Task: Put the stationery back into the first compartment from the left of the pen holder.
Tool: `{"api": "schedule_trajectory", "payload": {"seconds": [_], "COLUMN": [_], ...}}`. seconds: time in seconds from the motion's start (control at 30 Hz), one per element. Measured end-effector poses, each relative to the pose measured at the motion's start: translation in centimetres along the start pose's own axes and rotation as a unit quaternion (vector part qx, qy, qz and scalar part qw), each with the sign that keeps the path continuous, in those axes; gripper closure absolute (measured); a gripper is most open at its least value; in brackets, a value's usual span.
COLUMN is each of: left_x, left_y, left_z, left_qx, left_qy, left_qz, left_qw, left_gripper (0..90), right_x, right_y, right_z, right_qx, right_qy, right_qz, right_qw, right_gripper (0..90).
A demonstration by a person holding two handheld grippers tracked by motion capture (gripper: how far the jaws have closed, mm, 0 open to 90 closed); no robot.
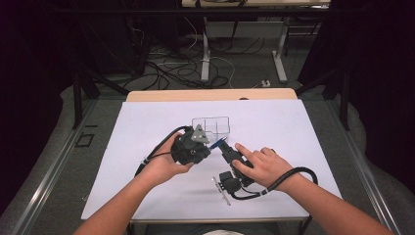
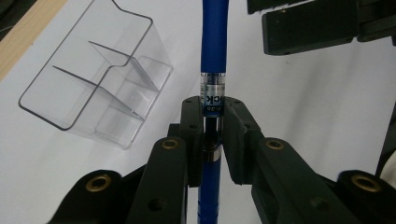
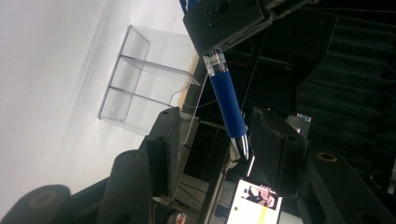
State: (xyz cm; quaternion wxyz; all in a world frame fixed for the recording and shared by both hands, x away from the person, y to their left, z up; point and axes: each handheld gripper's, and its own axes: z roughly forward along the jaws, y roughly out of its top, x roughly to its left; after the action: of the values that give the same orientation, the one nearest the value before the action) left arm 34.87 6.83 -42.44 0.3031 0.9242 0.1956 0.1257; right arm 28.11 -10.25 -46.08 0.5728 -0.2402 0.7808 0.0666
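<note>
The left gripper (image 2: pixel 213 123) clamps its jaws on the clear middle of a blue plastic pen (image 2: pixel 213 51), holding it above the white-covered desk (image 1: pixel 147 122). The right gripper (image 3: pixel 219 135) has its jaws apart around the pen's metal tip, not pressing it. A clear plastic divided organiser (image 2: pixel 93 74) stands just beside.
</note>
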Motion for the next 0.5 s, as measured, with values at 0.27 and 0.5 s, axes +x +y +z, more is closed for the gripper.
{"api": "schedule_trajectory", "payload": {"seconds": [0.27,0.5], "left_x": [1.1,2.2], "left_y": [-0.1,-0.2], "left_z": [-0.8,-1.7], "left_qx": [-0.029,-0.056], "left_qy": [0.018,0.025], "left_qz": [-0.032,-0.058], "left_qw": [0.9989,0.9964], "left_gripper": [79.1,79.1], "right_x": [-0.7,-1.2], "right_y": [-0.6,-1.1], "right_z": [-0.2,-0.2], "right_qx": [0.012,0.018], "right_qy": [0.005,0.008], "right_qz": [0.069,0.137], "right_qw": [0.9975,0.9904], "right_gripper": [48.8,47.7]}}
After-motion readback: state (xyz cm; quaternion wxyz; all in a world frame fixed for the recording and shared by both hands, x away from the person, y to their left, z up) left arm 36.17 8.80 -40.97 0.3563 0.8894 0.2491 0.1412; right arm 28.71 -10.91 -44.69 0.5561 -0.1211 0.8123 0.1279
